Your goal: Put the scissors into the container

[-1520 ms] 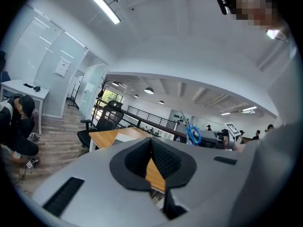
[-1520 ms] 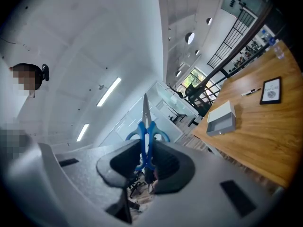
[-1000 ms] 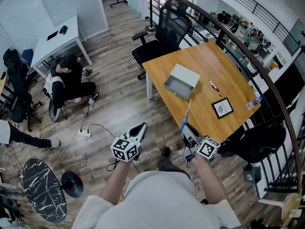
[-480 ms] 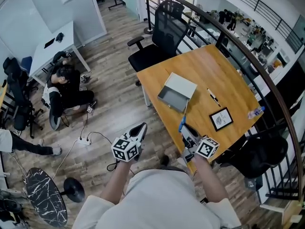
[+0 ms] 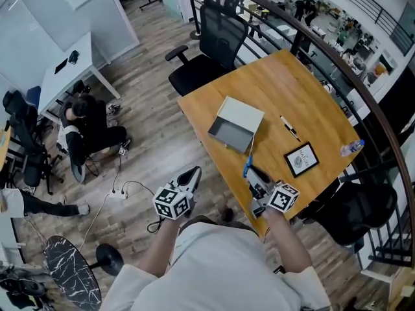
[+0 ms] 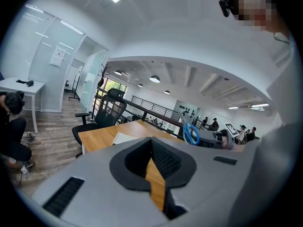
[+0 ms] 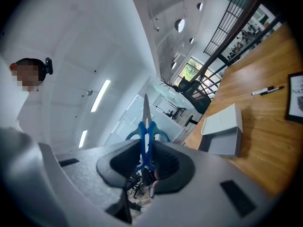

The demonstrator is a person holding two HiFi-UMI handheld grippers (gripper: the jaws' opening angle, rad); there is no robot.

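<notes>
The right gripper (image 5: 258, 180) is clamped on the blue handles of the scissors (image 7: 144, 136), whose blades point away along the jaws, their long axis running near to far. The open grey container (image 5: 235, 125) lies just beyond the tips, slightly left, on the wooden table (image 5: 305, 96). The left gripper (image 5: 190, 175), fingers together on nothing, hangs over the floor, farther off. One pair of scissors, one container, two grippers.

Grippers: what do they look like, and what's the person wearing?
Both the left gripper and right gripper are grey with black ribbed pads, each carrying a white cube of black square markers. The person wears a pale top.
</notes>
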